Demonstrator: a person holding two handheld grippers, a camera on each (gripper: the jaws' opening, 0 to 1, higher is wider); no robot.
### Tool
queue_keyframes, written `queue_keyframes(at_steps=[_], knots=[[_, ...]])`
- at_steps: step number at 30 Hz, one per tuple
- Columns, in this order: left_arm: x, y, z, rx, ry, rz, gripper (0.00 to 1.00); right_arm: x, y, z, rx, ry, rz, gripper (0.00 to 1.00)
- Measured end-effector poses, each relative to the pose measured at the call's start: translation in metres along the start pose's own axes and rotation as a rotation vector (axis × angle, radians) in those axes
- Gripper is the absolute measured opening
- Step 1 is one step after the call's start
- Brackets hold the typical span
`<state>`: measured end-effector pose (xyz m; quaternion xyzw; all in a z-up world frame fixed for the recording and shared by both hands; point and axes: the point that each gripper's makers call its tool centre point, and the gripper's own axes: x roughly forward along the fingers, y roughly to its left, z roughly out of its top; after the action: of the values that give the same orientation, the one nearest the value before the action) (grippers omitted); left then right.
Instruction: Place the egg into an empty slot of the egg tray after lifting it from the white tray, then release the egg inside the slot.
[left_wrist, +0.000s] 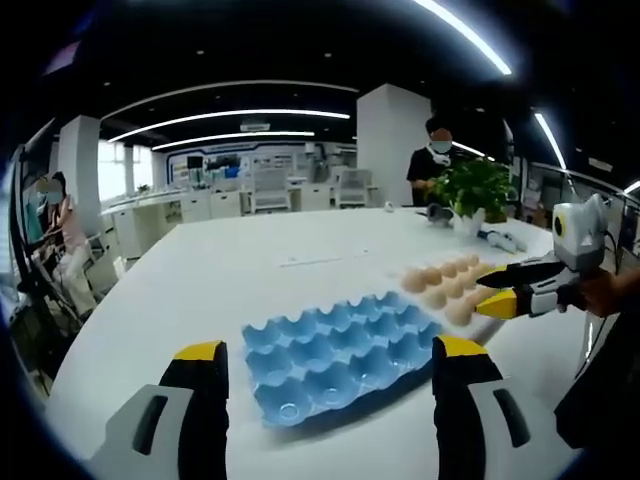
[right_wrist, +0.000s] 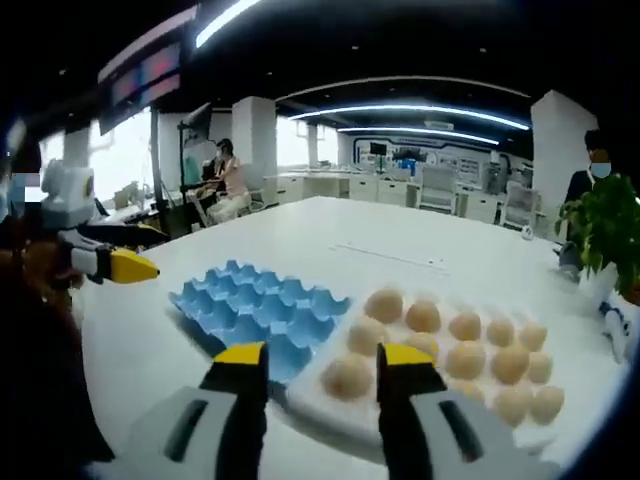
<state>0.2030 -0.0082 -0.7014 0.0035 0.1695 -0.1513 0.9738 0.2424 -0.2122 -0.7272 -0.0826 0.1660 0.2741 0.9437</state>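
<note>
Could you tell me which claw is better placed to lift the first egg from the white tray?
The right claw: its open jaws already frame the nearest egg at the white tray's front edge. The left claw hangs open over the blue egg tray, away from the eggs.

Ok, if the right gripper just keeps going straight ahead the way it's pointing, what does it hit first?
Most likely the nearest egg on the white tray, which sits between the open jaws of the right gripper. Depth is hard to judge.
</note>
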Motion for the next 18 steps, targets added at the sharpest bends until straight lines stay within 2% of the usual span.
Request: queue_keyframes(at_steps=[2, 3, 4, 5, 9, 11, 13, 14, 15, 17, 18], knots=[[-0.001, 0.003, -0.001, -0.006, -0.002, 0.005, 0.85, 0.006, -0.002, -0.001, 0.010, 0.019, 0.003, 0.47], [-0.001, 0.003, -0.002, -0.008, -0.001, 0.006, 0.85, 0.008, -0.003, -0.004, 0.015, 0.031, 0.001, 0.44], [-0.001, 0.004, -0.002, -0.011, 0.001, 0.007, 0.85, 0.011, -0.004, -0.013, 0.042, 0.086, 0.011, 0.37], [-0.001, 0.005, -0.003, -0.013, 0.002, 0.009, 0.85, 0.015, -0.003, -0.018, 0.066, 0.111, 0.021, 0.32], [-0.002, 0.008, -0.004, -0.015, 0.005, 0.011, 0.85, 0.022, -0.010, -0.025, 0.049, 0.132, -0.001, 0.32], [-0.002, 0.009, -0.004, -0.021, 0.001, 0.012, 0.85, 0.023, -0.009, -0.037, 0.042, 0.198, 0.010, 0.30], [-0.002, 0.010, -0.004, -0.021, 0.002, 0.014, 0.85, 0.024, -0.007, -0.043, 0.053, 0.222, 0.024, 0.29], [-0.002, 0.010, -0.004, -0.020, 0.003, 0.015, 0.85, 0.025, -0.006, -0.043, 0.044, 0.219, 0.023, 0.28], [-0.002, 0.011, -0.004, -0.020, 0.003, 0.014, 0.85, 0.025, -0.009, -0.042, -0.013, 0.229, 0.010, 0.27], [-0.002, 0.011, -0.004, -0.021, 0.001, 0.016, 0.84, 0.027, -0.008, -0.043, -0.025, 0.237, 0.014, 0.25], [-0.002, 0.012, -0.003, -0.020, -0.001, 0.015, 0.84, 0.027, -0.011, -0.047, -0.099, 0.277, 0.019, 0.25]])
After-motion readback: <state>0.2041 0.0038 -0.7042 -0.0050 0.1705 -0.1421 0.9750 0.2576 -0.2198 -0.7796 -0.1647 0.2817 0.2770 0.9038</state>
